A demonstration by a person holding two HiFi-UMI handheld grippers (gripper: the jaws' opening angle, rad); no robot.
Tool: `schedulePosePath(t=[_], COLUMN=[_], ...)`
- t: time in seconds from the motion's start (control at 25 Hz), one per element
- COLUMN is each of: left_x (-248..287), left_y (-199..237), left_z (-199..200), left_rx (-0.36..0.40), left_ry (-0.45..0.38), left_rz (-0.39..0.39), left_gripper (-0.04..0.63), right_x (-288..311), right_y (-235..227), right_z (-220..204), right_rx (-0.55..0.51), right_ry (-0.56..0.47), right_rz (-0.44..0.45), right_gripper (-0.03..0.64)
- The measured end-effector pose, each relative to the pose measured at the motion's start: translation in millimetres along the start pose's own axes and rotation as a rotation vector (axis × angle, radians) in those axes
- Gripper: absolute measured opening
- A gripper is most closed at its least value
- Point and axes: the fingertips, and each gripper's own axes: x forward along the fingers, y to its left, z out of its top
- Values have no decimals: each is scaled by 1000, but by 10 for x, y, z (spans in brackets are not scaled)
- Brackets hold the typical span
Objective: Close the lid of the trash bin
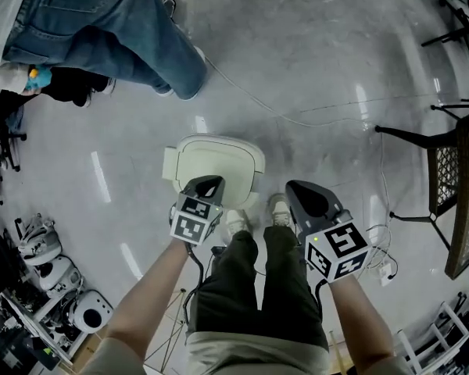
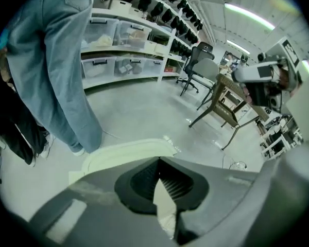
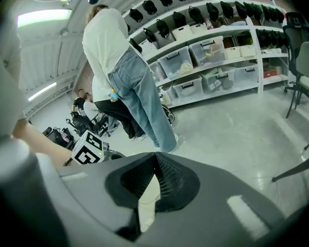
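Note:
A cream trash bin [image 1: 216, 161] stands on the floor right in front of my feet. From above its lid looks flat over the top, and a small flap sticks out at its left side. My left gripper [image 1: 206, 184] hovers over the bin's near edge, jaws shut with nothing between them. In the left gripper view the bin's cream top [image 2: 124, 154] shows just past the jaw tips of the left gripper [image 2: 158, 161]. My right gripper [image 1: 308, 197] hangs to the right of the bin above my shoe, also shut and empty. In its own view the right gripper [image 3: 155, 156] points toward the shelves.
A person in blue jeans [image 1: 129, 37] stands just beyond the bin at upper left. A thin cable [image 1: 297, 120] runs across the grey floor. A black metal table [image 1: 452, 180] is at the right. Helmets and gear [image 1: 51, 276] crowd the lower left. Shelves with bins [image 2: 121, 40] line the wall.

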Motion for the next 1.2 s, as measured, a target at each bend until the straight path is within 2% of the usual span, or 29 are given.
schedulePosePath(t=[0.36,0.6,0.84,1.0,1.2], left_x=[-1651,-3002,-4298,-5087,-5781], left_y=[-349,-554,-881,-1149,-1444], left_z=[1430,2120,2550,2785,2912], left_rx=[62,96,210,171,207], left_ry=[-260,-453,-616,-743,-822], left_rz=[60,147,270,322,350], left_gripper=[3,3,3,3,3], right_x=[-922,-1719,-2505,-3027,-3550], right_y=[744,1378,2026,2427,2812], right_z=[1257,2135,2759,3081,3367], right_rx=[-101,-174,-270,-312,-367], right_ry=[-144,-259,-383,-477,-566], right_rz=[45,81,128,178,206], right_gripper=[3,3,3,3,3])
